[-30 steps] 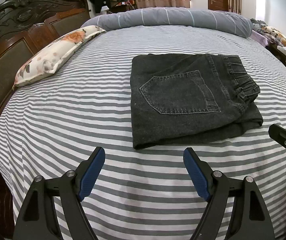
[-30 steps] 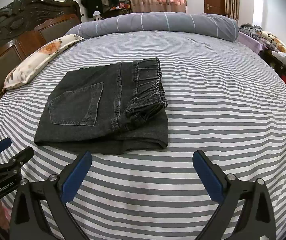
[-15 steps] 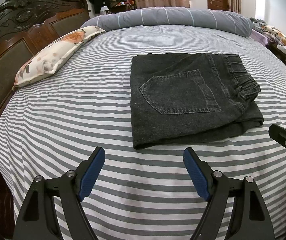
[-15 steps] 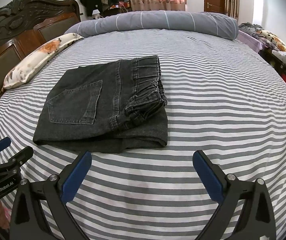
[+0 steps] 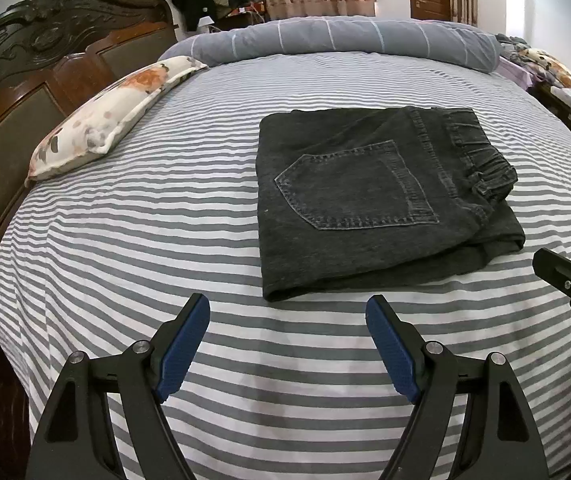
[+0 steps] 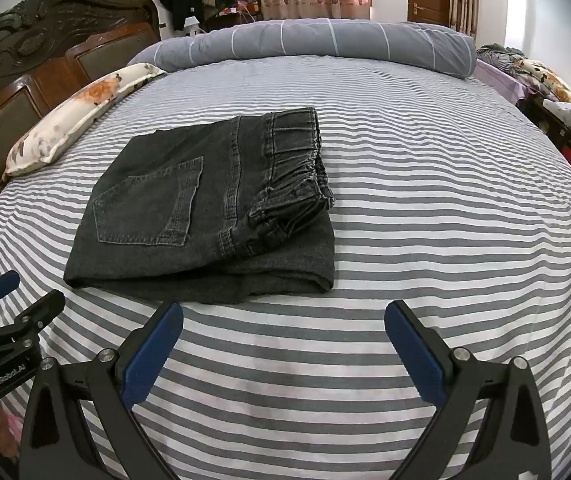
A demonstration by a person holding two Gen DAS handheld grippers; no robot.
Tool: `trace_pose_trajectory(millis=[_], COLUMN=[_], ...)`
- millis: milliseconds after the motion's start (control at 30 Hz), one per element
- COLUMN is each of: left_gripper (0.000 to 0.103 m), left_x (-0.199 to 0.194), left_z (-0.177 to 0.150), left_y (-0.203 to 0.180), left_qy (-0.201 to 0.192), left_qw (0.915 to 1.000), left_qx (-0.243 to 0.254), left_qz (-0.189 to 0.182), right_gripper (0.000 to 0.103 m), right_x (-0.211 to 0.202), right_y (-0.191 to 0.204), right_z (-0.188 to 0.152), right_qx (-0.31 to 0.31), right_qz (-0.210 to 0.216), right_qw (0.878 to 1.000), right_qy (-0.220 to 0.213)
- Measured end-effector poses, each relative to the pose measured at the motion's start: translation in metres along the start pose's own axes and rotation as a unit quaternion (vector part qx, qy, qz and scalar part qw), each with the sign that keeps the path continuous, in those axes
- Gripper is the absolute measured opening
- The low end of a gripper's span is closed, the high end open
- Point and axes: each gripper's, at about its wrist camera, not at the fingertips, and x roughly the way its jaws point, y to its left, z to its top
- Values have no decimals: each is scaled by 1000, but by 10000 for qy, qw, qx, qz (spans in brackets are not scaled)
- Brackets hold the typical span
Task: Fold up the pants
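The dark jeans [image 5: 369, 204] are lying folded on the striped bed [image 5: 145, 216], just ahead of both grippers and touching neither. The left gripper [image 5: 287, 344] and the right gripper [image 6: 283, 350] are hovering over the sheet, released, with their blue pads spread wide and nothing between them. White lettering on the left gripper's body is reading "GenRobot.AI" in the right wrist view.

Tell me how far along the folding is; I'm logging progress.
Looks done: the dark grey denim pants lie as a compact folded rectangle on the grey-and-white striped bedsheet. In hand: nothing; left tongs and right tongs are open, apart from them. Left: nothing obvious.
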Motion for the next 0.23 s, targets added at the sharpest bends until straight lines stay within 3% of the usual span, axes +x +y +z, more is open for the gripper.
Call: trace_pose_trajectory(millis=[233], left_gripper=[81], left_x=[-1], left_z=[0], left_y=[-1], left_qy=[-10], left_qw=[10000], left_qx=[-10], left_qz=[-37], right_gripper=[100], right_x=[0], right_y=[0], right_z=[0], right_qx=[-3], right_qz=[4], right_qw=[10000], right_qy=[6])
